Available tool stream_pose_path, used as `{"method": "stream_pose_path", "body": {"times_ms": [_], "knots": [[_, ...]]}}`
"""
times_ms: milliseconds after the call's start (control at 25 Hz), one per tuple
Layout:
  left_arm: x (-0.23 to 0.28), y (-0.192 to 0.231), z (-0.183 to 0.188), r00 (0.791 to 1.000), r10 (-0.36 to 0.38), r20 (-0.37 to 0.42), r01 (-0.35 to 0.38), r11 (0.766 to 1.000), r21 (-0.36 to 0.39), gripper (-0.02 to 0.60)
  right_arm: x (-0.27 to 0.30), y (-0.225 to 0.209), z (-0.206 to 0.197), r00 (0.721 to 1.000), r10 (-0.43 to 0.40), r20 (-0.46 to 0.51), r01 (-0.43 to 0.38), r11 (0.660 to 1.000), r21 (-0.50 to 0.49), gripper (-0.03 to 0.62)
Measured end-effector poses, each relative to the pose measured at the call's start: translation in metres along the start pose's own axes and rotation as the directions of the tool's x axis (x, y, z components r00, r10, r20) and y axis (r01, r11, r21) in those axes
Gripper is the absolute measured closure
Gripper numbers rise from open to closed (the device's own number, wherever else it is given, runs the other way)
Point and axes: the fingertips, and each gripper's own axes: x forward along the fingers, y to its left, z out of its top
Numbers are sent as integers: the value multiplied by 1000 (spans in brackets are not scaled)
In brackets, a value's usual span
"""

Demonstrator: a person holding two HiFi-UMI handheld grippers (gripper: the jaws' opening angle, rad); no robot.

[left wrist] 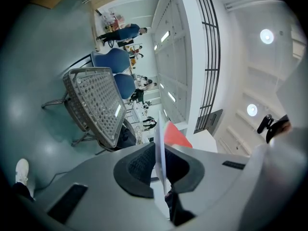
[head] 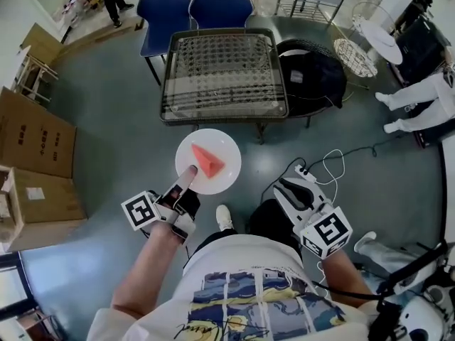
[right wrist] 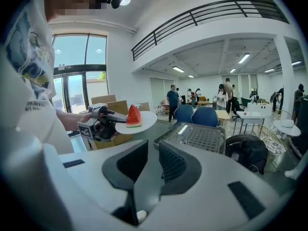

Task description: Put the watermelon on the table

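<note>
Watermelon wedge [head: 207, 160] is riding a plate [head: 226, 146] clamped in the left claw [head: 189, 173], surface [head: 166, 84] lying at twelve o'clock; right claw [head: 283, 189] hanging open.

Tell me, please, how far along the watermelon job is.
Done: the left gripper is shut on the rim of the plate, the watermelon slice lying on it. In hand: the plate hangs above the floor, short of the table. Left: setting it down there. The right gripper is empty.
</note>
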Motion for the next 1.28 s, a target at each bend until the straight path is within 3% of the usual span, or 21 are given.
{"method": "stream_pose_path", "body": {"times_ms": [320,480,640,800,1120,1280], "knots": [[60,23,45,1000,-12,20,13,1000,-17,555,35,-56,7,1000,16,-27,-15,1000,9,539],[107,37,68,999,8,40,-7,999,-31,555,61,-113,21,999,9,-45,-13,997,-80,539],[155,53,93,1000,18,26,-18,1000,1,557,76,-167,30,1000,4,-21,-6,998,-67,539],[199,75,110,999,34,19,-34,999,-17,555,82,-204,31,999,-10,-35,8,999,-51,539],[288,146,175,999,26,-24,-27,998,-48,555,101,-265,32,984,-157,-79,161,986,37,539],[325,192,220,998,38,-59,-40,999,-26,555,124,-286,46,967,-234,-104,243,967,80,539]]}}
